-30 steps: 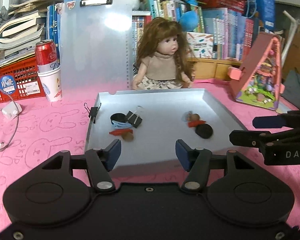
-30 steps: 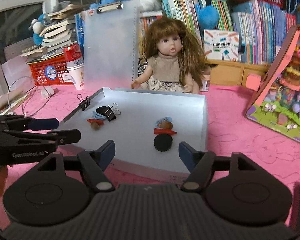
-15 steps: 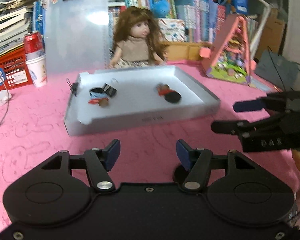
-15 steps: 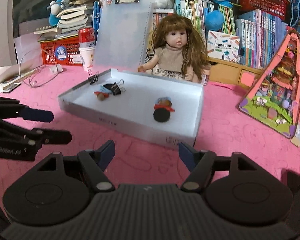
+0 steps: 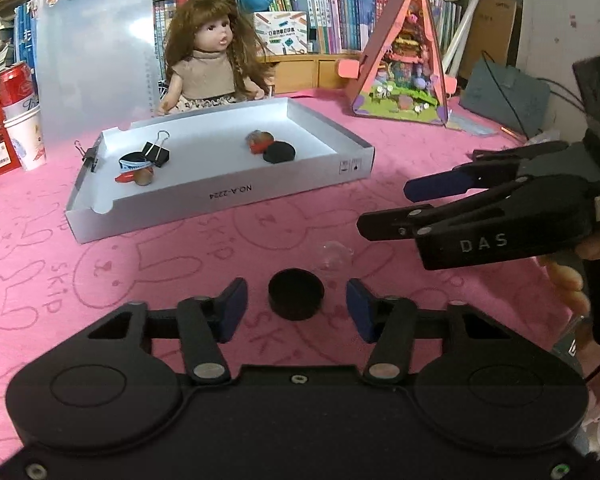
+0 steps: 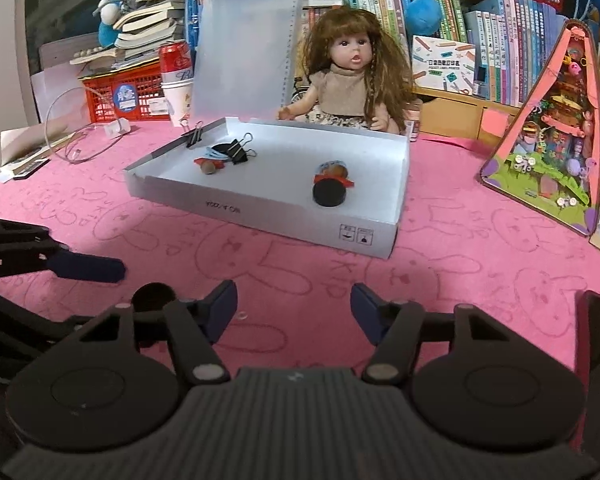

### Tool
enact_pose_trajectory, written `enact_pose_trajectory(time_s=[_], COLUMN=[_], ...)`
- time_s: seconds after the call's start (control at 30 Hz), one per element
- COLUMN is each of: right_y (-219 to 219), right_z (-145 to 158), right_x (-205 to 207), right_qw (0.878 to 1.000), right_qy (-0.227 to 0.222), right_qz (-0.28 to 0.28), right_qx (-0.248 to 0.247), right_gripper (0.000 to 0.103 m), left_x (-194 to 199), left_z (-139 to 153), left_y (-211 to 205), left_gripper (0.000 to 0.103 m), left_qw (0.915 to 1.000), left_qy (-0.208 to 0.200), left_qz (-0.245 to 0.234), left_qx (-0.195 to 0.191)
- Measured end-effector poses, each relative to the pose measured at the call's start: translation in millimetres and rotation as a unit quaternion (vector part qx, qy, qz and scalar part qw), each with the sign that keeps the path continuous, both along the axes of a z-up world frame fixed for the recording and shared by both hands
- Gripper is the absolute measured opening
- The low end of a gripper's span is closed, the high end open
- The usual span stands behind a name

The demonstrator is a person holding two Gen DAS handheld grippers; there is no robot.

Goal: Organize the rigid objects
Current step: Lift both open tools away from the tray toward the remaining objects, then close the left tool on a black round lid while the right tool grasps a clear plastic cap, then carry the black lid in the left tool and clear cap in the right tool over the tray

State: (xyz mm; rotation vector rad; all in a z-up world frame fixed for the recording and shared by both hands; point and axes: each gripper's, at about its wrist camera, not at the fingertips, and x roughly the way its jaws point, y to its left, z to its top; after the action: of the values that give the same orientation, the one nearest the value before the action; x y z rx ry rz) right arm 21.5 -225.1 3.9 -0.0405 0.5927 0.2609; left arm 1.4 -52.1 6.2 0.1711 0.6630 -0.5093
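Left gripper (image 5: 296, 308): jaws closing around a black disc (image 5: 296, 294) on the pink cloth (image 5: 100, 272); blue pads on either side, not yet touching it. A clear dome-shaped piece (image 5: 334, 254) lies just ahead of the disc. Right gripper (image 6: 294, 312): jaws spread and closing, only cloth between them. White tray (image 5: 220, 196) sits well ahead of both, holding binder clips (image 5: 156, 154) and another black disc (image 5: 279, 152).

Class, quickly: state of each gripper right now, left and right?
Left gripper: jaws closing around the black disc on the pink cloth, pads not yet touching it.
Right gripper: jaws closing, nothing between them.
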Motion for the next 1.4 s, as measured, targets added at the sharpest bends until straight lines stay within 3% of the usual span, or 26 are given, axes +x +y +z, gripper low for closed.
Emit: enact_pose_trajectory(time_s=[0.1,0.33,0.57,1.03,1.3,1.4], right_y=[1.7,8.1,29.4,50.2,55.6,55.6], right_z=[-1.0,-5.7,-10.3,-19.1,-23.1,-24.1], right_x=[-2.3,-10.6,-11.5,-9.6,-16.7,-18.3], right_qw=[1.0,1.0,1.0,1.0,0.999,0.999], right_qy=[0.001,-0.002,-0.005,-0.003,-0.022,-0.027], right_qz=[0.006,0.016,0.028,0.008,-0.02,-0.026], right_qx=[0.004,0.011,-0.004,-0.01,-0.011,-0.006], right_gripper=[0.074,0.073,0.073,0.049,0.03,0.029], left_x=[2.8,3.2,12.7,17.3,17.6,17.0], left_z=[-3.4,-0.9,2.1,-0.6,-2.8,-2.7], left_y=[-0.7,7.4,19.8,26.5,27.6,27.8], left_gripper=[0.03,0.03,0.03,0.03,0.03,0.03], left_qw=[1.0,0.9998,0.9972,0.9948,0.9937,0.9933], left_qy=[0.005,-0.008,-0.014,-0.013,-0.008,-0.009], left_qz=[0.004,0.021,0.073,0.1,0.112,0.115], left_qx=[-0.005,-0.001,0.007,0.013,0.009,0.007])
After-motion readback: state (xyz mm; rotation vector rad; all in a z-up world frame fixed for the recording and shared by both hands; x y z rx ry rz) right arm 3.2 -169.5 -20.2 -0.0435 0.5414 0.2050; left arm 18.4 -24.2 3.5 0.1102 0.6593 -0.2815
